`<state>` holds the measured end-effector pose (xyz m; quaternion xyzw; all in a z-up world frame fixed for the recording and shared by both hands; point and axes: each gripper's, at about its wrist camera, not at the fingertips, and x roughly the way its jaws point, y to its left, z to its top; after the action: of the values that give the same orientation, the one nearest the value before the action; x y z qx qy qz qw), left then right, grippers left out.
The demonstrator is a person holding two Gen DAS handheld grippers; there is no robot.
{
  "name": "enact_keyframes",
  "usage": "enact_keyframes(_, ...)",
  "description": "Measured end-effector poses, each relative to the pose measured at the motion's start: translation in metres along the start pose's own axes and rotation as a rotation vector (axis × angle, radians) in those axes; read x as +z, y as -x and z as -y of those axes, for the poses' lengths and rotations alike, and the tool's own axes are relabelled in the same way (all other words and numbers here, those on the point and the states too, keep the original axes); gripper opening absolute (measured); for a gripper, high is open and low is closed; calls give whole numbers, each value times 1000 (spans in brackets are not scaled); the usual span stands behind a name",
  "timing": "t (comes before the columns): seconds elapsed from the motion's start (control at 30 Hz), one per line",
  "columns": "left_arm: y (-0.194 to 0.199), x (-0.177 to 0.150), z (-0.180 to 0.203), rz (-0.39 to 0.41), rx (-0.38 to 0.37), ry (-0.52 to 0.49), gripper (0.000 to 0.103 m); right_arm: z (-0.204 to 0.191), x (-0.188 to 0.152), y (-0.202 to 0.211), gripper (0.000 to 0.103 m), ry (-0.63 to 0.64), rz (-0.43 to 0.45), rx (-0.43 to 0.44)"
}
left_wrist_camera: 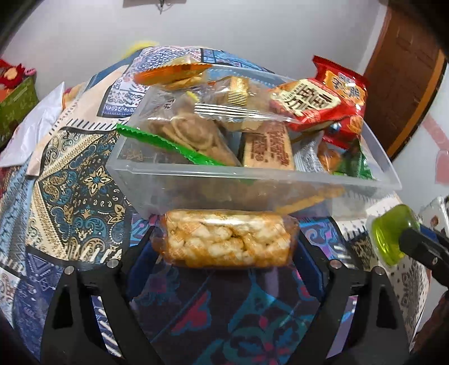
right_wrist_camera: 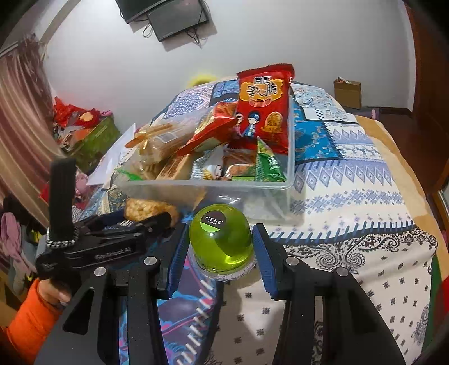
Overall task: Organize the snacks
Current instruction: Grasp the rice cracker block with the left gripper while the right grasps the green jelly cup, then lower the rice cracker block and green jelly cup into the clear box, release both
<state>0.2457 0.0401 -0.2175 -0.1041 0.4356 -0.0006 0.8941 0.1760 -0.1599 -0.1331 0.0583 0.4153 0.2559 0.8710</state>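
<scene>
Lying in its clear wrapper, the rice bar [left_wrist_camera: 224, 238] rests crosswise on the patterned cover [left_wrist_camera: 70, 174], just in front of the clear bin [left_wrist_camera: 252, 179] and close against its near wall; we see it between the tips of the left gripper [left_wrist_camera: 226, 252], whose jaws are released and stand wide apart, one at each end of the bar, not pressing on it. From the right wrist view the same bar shows just past the left gripper's black fingers, at the bin's near left corner.

Beside it, to the right, the right gripper [right_wrist_camera: 221, 252] has its jaws clenched on a green jelly cup [right_wrist_camera: 220, 235]; the blue pads [right_wrist_camera: 179, 252] sit against the cup's two sides, its dark label faces up and forward, and from the left wrist view we see it lifted clear of the cover.

Behind both, the bin is heaped above its rim; a tall red packet [right_wrist_camera: 263, 106] stands upright against the far right wall, a small green packet [right_wrist_camera: 266, 165] leans in the near right corner, a brown printed bar [left_wrist_camera: 269, 146] lies near the middle, and clear bags of biscuits [left_wrist_camera: 185, 132] pile up on the left.

Further out, a hand [right_wrist_camera: 53, 292] in an orange sleeve [right_wrist_camera: 25, 323] grips the left gripper's handle; a green box [right_wrist_camera: 95, 140] stuffed with red things sits left of the cover, a cardboard box [right_wrist_camera: 347, 92] stands by the far wall, two dark screens [right_wrist_camera: 174, 16] hang above, and a brown door [left_wrist_camera: 401, 92] shows at the right.
</scene>
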Motion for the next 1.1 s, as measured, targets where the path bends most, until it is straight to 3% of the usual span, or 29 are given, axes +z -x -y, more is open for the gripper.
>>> enact_keyframes(0.1, 4, -1, -4, 24, -49, 21, 83, 2, 2, 0, 43, 0, 3, -4)
enact_keyframes(0.3, 20, -6, -1, 53, -10, -31, 77, 6, 6, 1, 43, -26, 20, 14)
enact_keyframes(0.43, 45, -9, 4, 96, -31, -52, 76, 5, 9, 4, 43, -26, 36, 24)
enact_keyframes(0.53, 63, -5, 8, 132, -58, -57, 76, 4, 15, 11, 32, -35, 69, 41)
enact_keyframes(0.63, 74, 4, 10, 160, -81, -52, 77, 1, 26, 18, 31, -20, 93, 37)
enact_keyframes(0.83, 85, 3, 10, 171, -98, -38, 77, -2, 15, 7, 32, 31, 34, -7)
enact_keyframes(0.9, 84, -2, 8, 155, -102, -28, 77, 0, 7, -2, 44, 36, -2, -22)
enact_keyframes(0.97, 81, -8, 7, 139, -105, -22, 77, 2, 2, -11, 48, 30, -35, -25)
enact_keyframes(1.1, 78, -16, 4, 123, -108, -4, 77, 3, -7, -32, 49, 38, -100, -39)
